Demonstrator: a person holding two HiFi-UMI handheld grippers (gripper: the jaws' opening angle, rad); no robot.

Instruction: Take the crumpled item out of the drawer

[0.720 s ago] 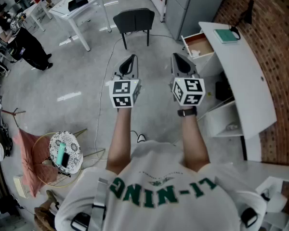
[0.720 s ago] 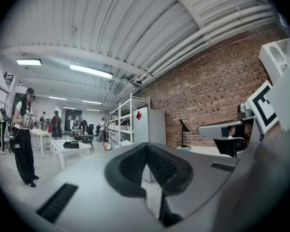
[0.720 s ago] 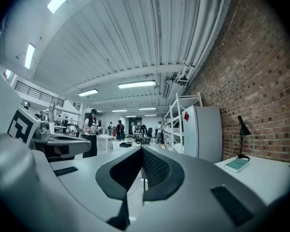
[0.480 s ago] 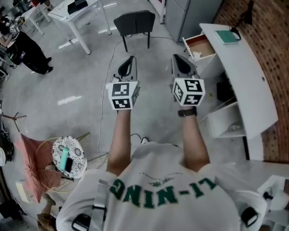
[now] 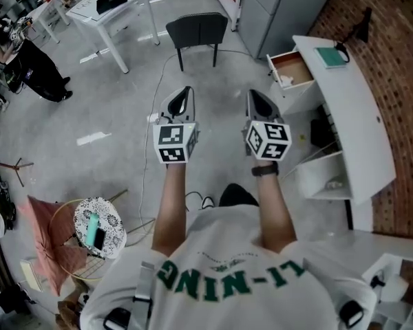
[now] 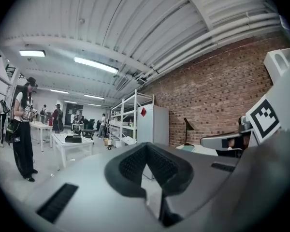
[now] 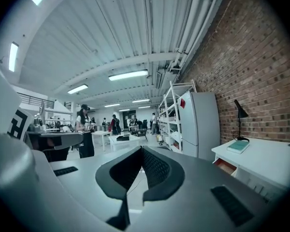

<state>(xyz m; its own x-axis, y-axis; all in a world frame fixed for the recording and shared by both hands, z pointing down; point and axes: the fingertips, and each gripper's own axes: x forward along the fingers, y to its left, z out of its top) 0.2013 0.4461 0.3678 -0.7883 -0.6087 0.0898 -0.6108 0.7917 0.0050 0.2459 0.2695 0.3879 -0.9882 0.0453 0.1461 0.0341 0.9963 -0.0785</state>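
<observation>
The crumpled item point(image 5: 285, 82) seems to be the small pale lump in the near left corner of the open drawer point(image 5: 294, 67). It is too small in the head view to tell its long axis or which way it points. The drawer itself is pulled out of the white desk point(image 5: 358, 115), and its long side runs from the desk toward 10 o'clock in the picture. The inside of the drawer is brown. In the right gripper view only the open front of the drawer point(image 7: 225, 166) shows, at 4 o'clock, under the desk top.

On the desk lie a green book point(image 5: 330, 56) and, behind it, a black lamp point(image 5: 363, 20).

The right gripper point(image 5: 256, 96) is in the air well apart from the drawer, which lies at about 1 o'clock from it. Its jaws are closed together and hold nothing. The left gripper point(image 5: 183, 93) is beside it at 9 o'clock, at the same height, jaws also pressed together and empty. Both point toward 12 o'clock, where a dark chair point(image 5: 197, 29) stands. A white table point(image 5: 113, 2) is at 11 o'clock.
</observation>
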